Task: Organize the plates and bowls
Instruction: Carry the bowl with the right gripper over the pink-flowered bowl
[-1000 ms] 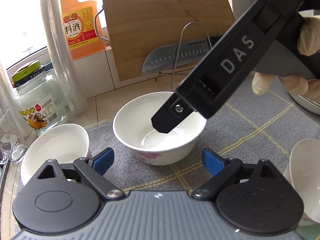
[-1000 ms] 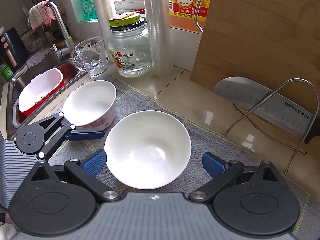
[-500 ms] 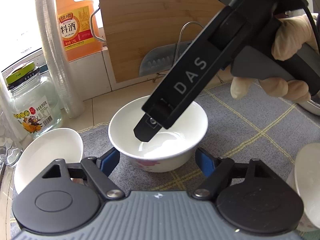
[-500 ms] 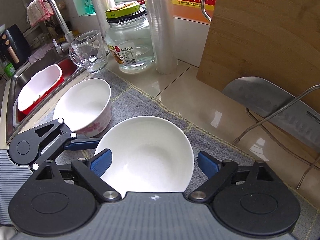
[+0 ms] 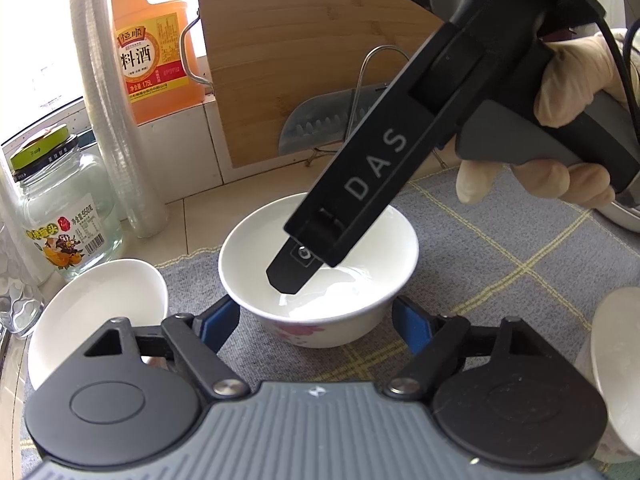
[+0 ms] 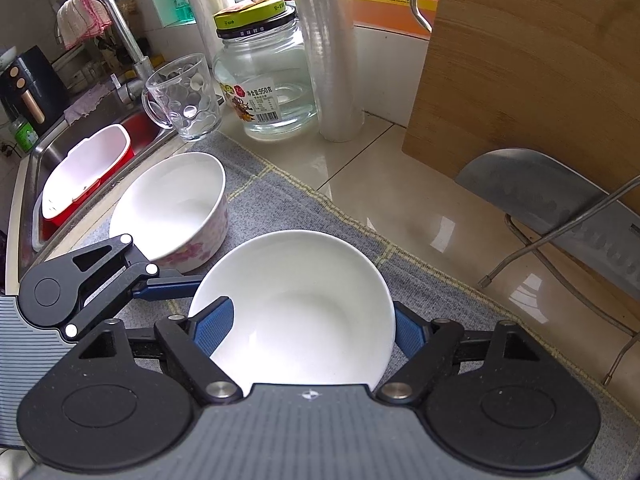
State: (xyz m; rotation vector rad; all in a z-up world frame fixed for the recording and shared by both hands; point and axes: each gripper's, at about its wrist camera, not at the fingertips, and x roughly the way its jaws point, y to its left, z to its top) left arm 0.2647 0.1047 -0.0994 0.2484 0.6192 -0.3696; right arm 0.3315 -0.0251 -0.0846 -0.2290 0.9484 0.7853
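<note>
A white bowl with pink flowers on its wall, the middle bowl (image 5: pixel 320 276) (image 6: pixel 304 312), stands on the grey mat (image 5: pixel 500 272). My left gripper (image 5: pixel 316 316) holds it low on both sides. Its jaws closed in and have just eased open a touch, pads still against the wall. My right gripper (image 6: pixel 310 326) hangs over the same bowl with wide jaws. One pad lies over the rim, the other just outside it. Neither visibly presses. A second flowered bowl (image 6: pixel 172 208) sits beside it towards the sink.
Along the back stand a glass jar (image 6: pixel 260 92), a glass mug (image 6: pixel 184 100), a sleeve of plastic cups (image 6: pixel 332 60) and an orange bottle (image 5: pixel 152 48). A cutting board (image 6: pixel 540 60) and cleaver (image 6: pixel 560 200) lean behind. The sink (image 6: pixel 36 152) is at the left. Another white dish (image 5: pixel 616 360) sits at the right.
My left pads came in from wide onto the middle bowl's sides. The right gripper moved closer and lower over that bowl, and its pads drew in slightly around the rim.
</note>
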